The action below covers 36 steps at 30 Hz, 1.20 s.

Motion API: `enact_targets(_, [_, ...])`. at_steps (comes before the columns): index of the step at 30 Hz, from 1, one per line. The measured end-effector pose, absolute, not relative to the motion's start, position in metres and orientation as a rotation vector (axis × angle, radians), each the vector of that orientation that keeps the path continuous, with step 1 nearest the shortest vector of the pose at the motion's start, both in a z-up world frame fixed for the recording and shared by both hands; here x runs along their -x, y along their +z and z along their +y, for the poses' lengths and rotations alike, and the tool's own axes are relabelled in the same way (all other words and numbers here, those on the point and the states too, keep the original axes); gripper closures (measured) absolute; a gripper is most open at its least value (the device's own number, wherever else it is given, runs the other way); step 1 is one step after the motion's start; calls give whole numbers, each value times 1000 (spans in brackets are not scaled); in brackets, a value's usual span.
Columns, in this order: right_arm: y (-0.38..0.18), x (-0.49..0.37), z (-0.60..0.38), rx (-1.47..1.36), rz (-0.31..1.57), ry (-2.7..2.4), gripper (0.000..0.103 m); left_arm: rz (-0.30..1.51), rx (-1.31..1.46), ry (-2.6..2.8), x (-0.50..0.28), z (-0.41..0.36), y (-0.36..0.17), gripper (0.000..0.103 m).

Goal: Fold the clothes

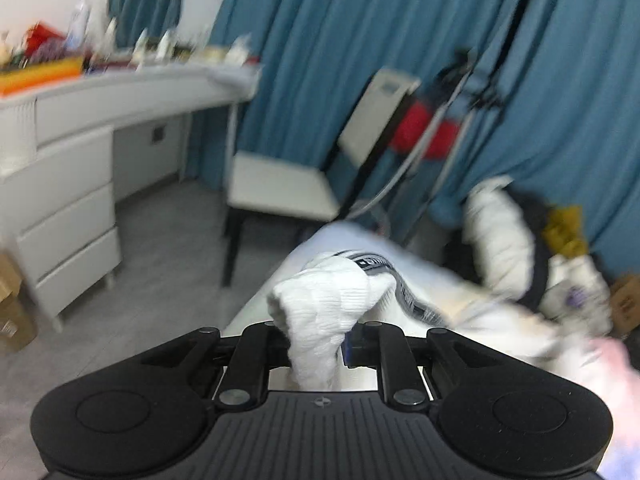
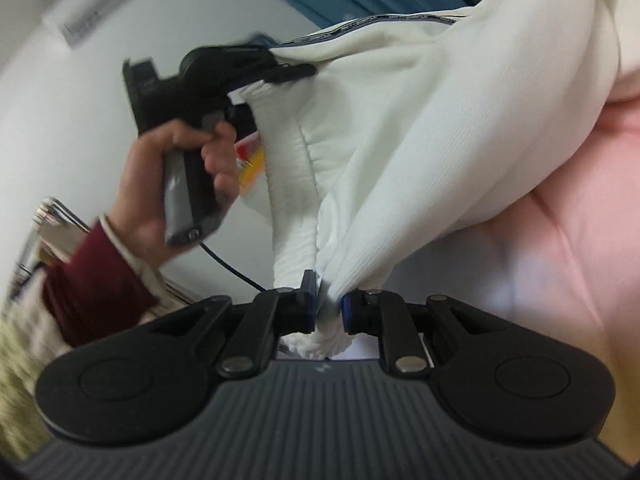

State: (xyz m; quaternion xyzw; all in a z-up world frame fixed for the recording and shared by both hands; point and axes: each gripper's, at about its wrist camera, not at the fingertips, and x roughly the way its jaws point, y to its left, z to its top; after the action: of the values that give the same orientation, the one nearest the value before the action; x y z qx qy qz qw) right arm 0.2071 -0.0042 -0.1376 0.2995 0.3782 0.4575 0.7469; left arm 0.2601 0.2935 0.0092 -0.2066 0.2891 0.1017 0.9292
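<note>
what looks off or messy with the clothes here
The white garment hangs bunched and twisted between the left gripper and right gripper, not flat. More clothes lie heaped behind.

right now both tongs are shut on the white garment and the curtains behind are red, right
Not quite: the curtains are blue, as the left wrist view shows. The rest holds: the left tongs and the right tongs are each shut on the white garment.

Both wrist cams close-up, share white garment (image 1: 332,300).
</note>
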Motion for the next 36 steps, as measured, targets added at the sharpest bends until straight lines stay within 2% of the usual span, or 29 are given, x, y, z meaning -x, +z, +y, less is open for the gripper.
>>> enact_targets(5, [-170, -227, -5, -654, 888, 968, 88, 649, 461, 226, -274, 323, -47, 81])
enact_targets(9, [-166, -230, -6, -631, 890, 972, 87, 645, 424, 218, -250, 325, -41, 78])
enact_targets(11, [-157, -223, -5, -591, 869, 968, 86, 642, 406, 215, -237, 325, -37, 70])
enact_targets(13, [-150, -219, -3, -561, 851, 959, 82, 639, 388, 213, -224, 325, -32, 50])
enact_targets(14, [-150, -219, -5, -558, 847, 950, 78, 638, 379, 212, -218, 324, -29, 46])
enact_targets(16, [-152, -220, -13, -573, 841, 925, 51, 635, 361, 209, -205, 324, -25, 30])
enact_targets(17, [-152, -219, -19, -586, 832, 917, 19, 634, 351, 208, -199, 324, -22, 25])
enact_targets(18, [-152, -218, -24, -598, 822, 910, 6, 628, 339, 201, -190, 319, -18, 20])
enact_targets(20, [-148, -213, -28, -594, 807, 901, 7, 608, 308, 178, -168, 302, -6, 20])
enact_targets(26, [-119, -187, -39, -477, 731, 856, 7, 548, 216, 106, -102, 250, 29, 8])
enact_targets(36, [-45, -142, -96, -200, 519, 696, 8, 474, 130, -73, -31, 119, 49, 8])
